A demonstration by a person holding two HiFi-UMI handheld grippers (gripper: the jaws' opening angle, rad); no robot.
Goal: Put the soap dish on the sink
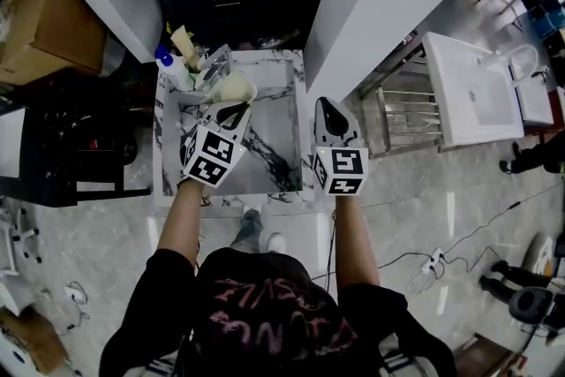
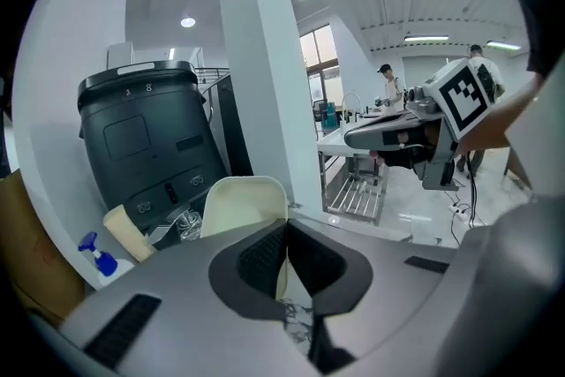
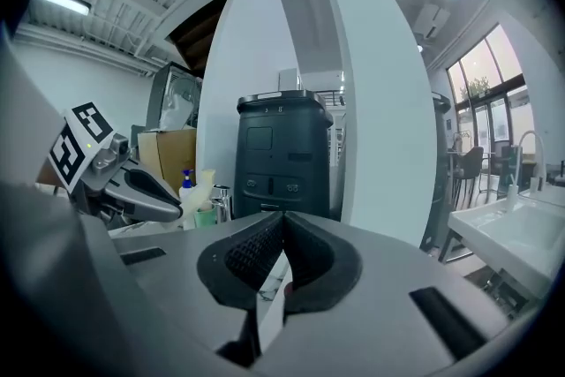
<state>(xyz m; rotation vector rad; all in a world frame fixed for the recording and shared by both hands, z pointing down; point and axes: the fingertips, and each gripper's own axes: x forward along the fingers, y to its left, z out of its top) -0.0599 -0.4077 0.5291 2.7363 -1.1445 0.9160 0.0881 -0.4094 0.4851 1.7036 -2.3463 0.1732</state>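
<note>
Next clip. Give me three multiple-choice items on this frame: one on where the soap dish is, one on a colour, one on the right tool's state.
1. Where is the soap dish?
A. On the floor
B. In the left tool, over the sink
C. In the right tool

2. What colour is the top of the bottle?
A. Red
B. Green
C. Blue

3. How do the right tool's jaws stand?
A. Together, empty
B. Wide apart
C. Shut on a bottle

Key: 1 B, the left gripper view shows its jaws clamping the cream dish; 2 C, blue in the head view; 3 A, the right gripper view shows them meeting on nothing.
</note>
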